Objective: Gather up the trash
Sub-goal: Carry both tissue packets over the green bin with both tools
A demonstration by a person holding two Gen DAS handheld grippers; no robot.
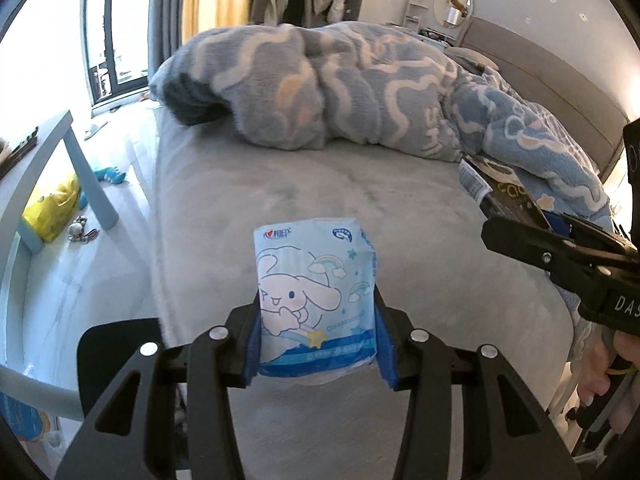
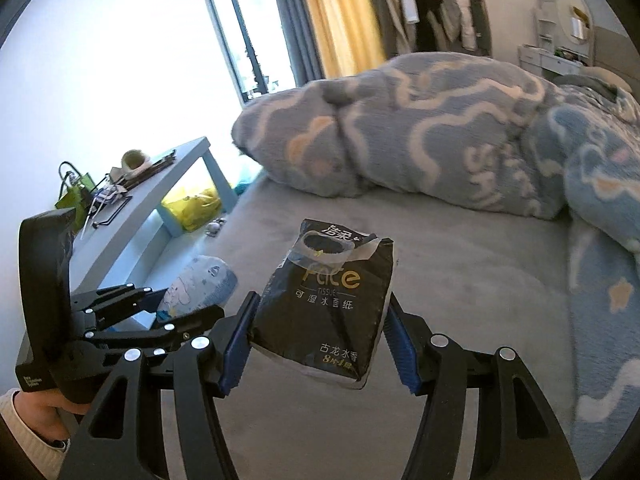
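A light blue tissue pack (image 1: 316, 300) with a white cartoon dog stands up between the blue pads of my left gripper (image 1: 318, 344), which is shut on its lower half, above the grey bed sheet (image 1: 320, 184). My right gripper (image 2: 320, 340) is shut on a black tissue pack (image 2: 324, 304) with gold lettering and an open top. In the left wrist view the right gripper (image 1: 516, 220) reaches in from the right edge with the black pack (image 1: 508, 196). The right wrist view shows the left gripper (image 2: 188, 300) at lower left, holding the blue pack (image 2: 200, 284).
A rumpled blue fleece blanket (image 1: 360, 88) is piled across the far half of the bed. Left of the bed stands a pale blue side table (image 2: 140, 216) with clutter on top and a yellow bag (image 2: 192, 204) under it. A dark chair seat (image 1: 116, 356) sits at lower left.
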